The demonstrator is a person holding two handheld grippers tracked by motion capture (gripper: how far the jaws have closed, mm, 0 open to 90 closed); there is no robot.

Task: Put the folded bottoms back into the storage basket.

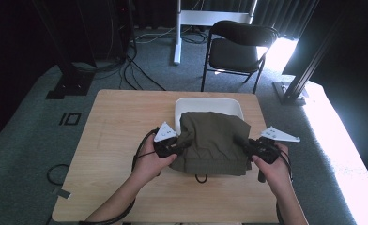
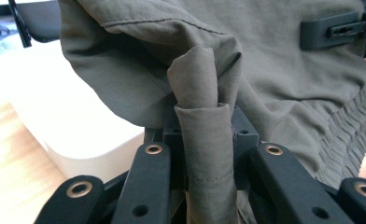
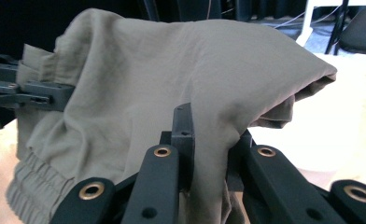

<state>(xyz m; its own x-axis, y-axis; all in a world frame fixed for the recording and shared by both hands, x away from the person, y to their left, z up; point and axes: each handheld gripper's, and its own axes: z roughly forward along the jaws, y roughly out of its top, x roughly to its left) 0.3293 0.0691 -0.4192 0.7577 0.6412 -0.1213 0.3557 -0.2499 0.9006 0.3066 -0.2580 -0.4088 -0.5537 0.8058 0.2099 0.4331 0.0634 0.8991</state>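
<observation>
One olive-green garment (image 1: 213,140), apparently shorts or trousers with an elastic waistband, is held up between two grippers near the middle of the wooden bench (image 1: 111,140). The left gripper (image 1: 176,145) is clamped on a rolled fold of the fabric at its left side; the jaws are closed tight on it. The right gripper (image 1: 246,145) is likewise closed on a pinch of cloth at the right side. The garment is judged to be gripped at both sides so it can be carried flat. One white tray (image 1: 209,103) sits behind it toward the far edge, partly draped by the fabric. One black chair (image 1: 236,44) stands beyond the bench.
</observation>
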